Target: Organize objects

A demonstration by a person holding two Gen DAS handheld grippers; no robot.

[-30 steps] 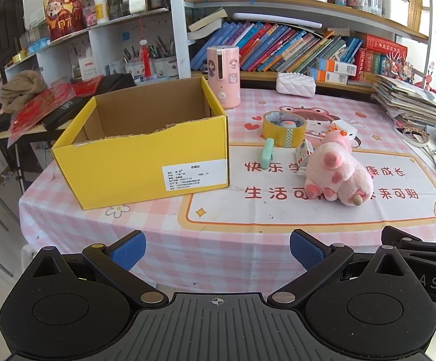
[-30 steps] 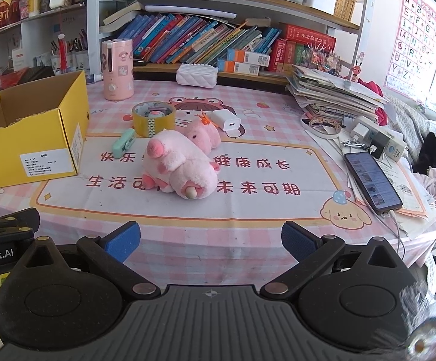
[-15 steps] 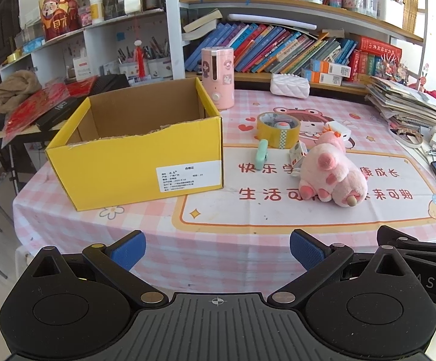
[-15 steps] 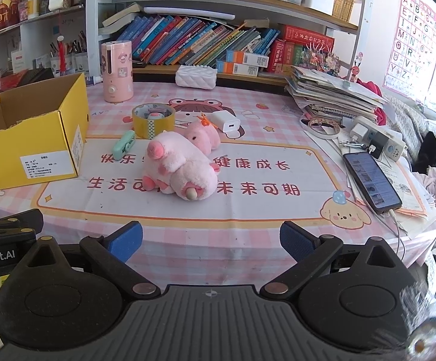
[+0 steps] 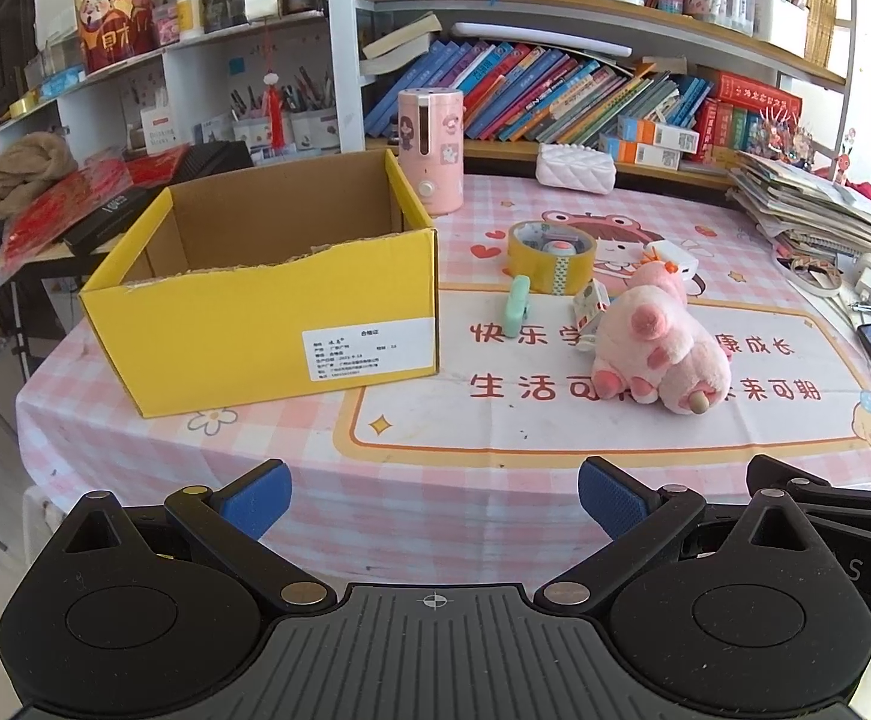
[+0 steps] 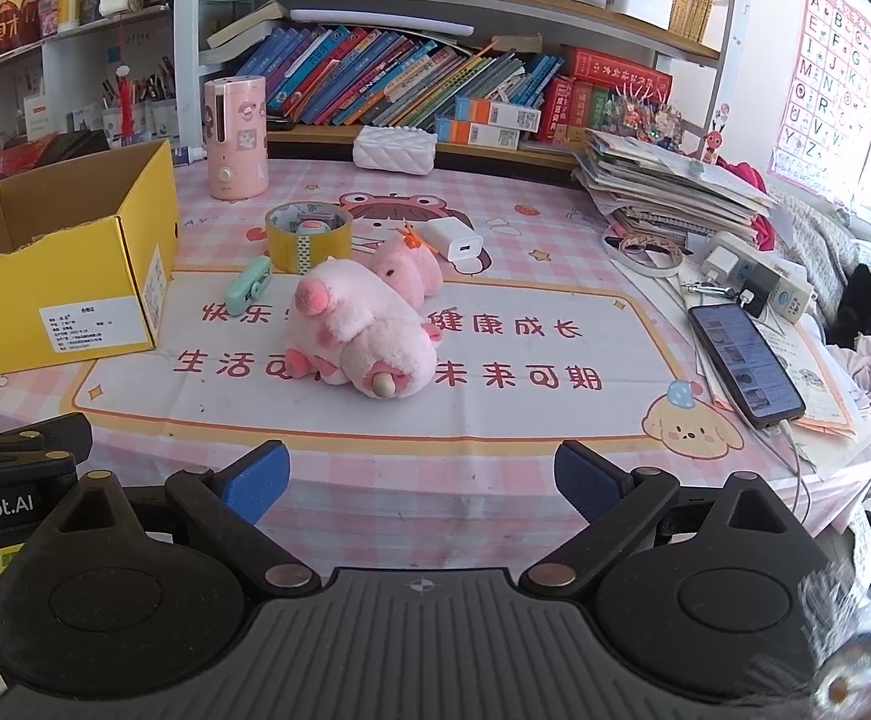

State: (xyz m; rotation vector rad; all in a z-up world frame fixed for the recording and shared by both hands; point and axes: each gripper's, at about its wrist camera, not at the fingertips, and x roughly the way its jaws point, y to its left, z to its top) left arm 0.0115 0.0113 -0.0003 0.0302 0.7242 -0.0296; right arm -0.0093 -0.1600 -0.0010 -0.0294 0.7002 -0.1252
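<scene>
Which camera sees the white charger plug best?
The right wrist view: the white charger plug shows whole beside the small pink plush. In the left wrist view that plush hides most of the plug.

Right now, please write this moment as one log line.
left gripper: open | right gripper: open | yellow cardboard box: looks empty | pink plush pig: on table

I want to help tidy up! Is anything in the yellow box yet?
Nothing looks done: what shows of the yellow box is bare. Both tongs, left and right, are open, holding nothing. The pink pig, tape roll and green clip lie on the table.
</scene>
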